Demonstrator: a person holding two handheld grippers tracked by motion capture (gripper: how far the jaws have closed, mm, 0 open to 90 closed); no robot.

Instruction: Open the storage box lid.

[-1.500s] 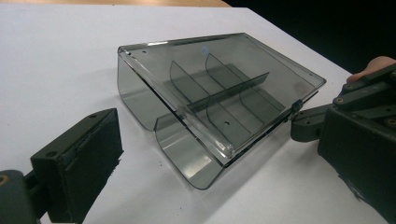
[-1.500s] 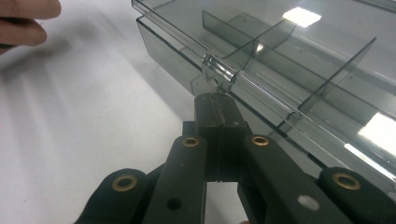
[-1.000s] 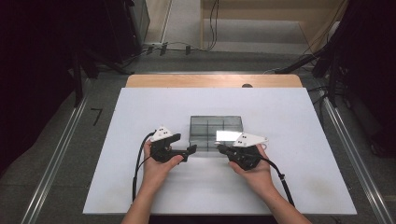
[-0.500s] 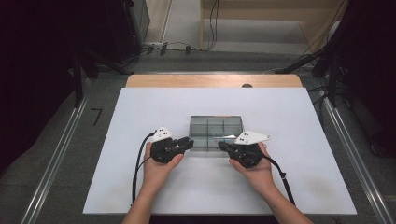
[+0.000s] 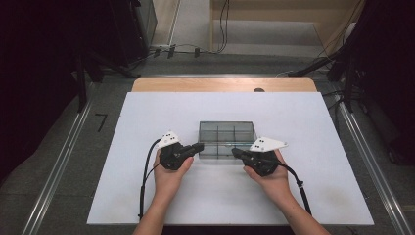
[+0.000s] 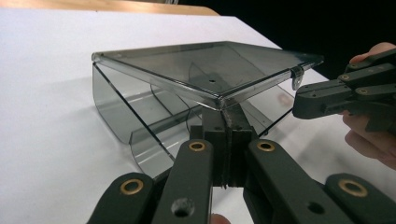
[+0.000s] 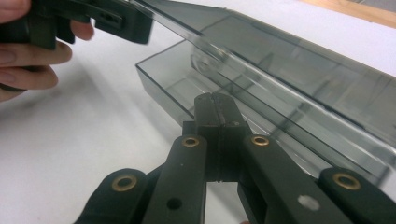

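Clear grey compartment box (image 5: pixel 226 139) near the middle of the white table surface (image 5: pixel 147 196), a little toward the person's edge, its lid (image 6: pixel 210 70) raised at the near side and tilted — hinged along the far side, as far as can be told. Inside, thin dividers splitting it into compartments; contents not discernible.

Left gripper (image 5: pixel 198 147) at the box's near-left corner, jaws brought together after just having been closing; in the left gripper view, tips (image 6: pixel 227 122) pressed right under the lid's front corner, touching its edge. Whether actually pinching the lid or merely propping it — cannot tell.

Right gripper (image 5: pixel 236 153) at the box's near-right corner, jaws likewise clenched flat against each other. In the right gripper view, closed tips (image 7: pixel 213 108) just beneath the tilted lid's front edge, above the open tray; contact likely, grasp not certain.

Both hands resting on the surface near the front edge, cables trailing back toward the person. Wooden strip (image 5: pixel 225 84) along the far edge of the surface.
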